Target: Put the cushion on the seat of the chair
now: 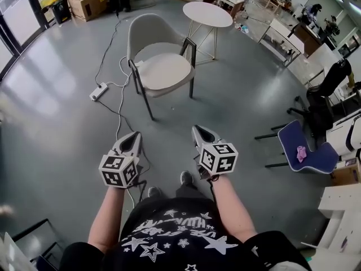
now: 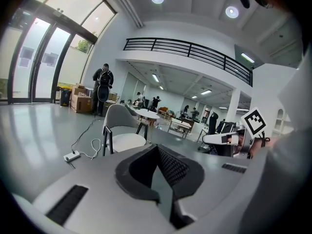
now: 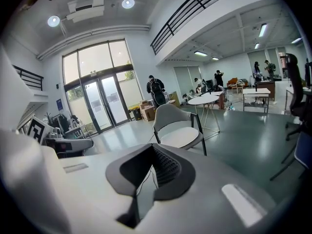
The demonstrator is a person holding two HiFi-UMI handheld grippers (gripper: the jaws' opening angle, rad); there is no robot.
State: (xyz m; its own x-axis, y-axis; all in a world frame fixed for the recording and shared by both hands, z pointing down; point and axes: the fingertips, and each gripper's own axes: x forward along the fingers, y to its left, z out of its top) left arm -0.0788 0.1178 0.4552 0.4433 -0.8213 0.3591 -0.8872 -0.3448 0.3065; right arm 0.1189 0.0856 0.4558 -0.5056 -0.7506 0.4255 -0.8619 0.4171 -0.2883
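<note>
A grey chair (image 1: 148,35) with dark legs stands on the floor ahead of me. An off-white cushion (image 1: 165,72) lies flat on its seat. The same chair (image 2: 118,118) and cushion (image 2: 126,141) show in the left gripper view, and the chair (image 3: 170,116) and cushion (image 3: 179,137) in the right gripper view. My left gripper (image 1: 134,135) and right gripper (image 1: 198,130) are held side by side close to my body, well short of the chair, both pointing toward it. Both are shut and hold nothing: left gripper (image 2: 157,147), right gripper (image 3: 152,147).
A round white table (image 1: 207,14) stands just behind the chair. A power strip (image 1: 98,91) and its cable lie on the floor to the chair's left. Cardboard boxes (image 1: 87,3) sit far left, and a blue chair (image 1: 304,148) is at right. A person (image 2: 103,89) stands by the boxes.
</note>
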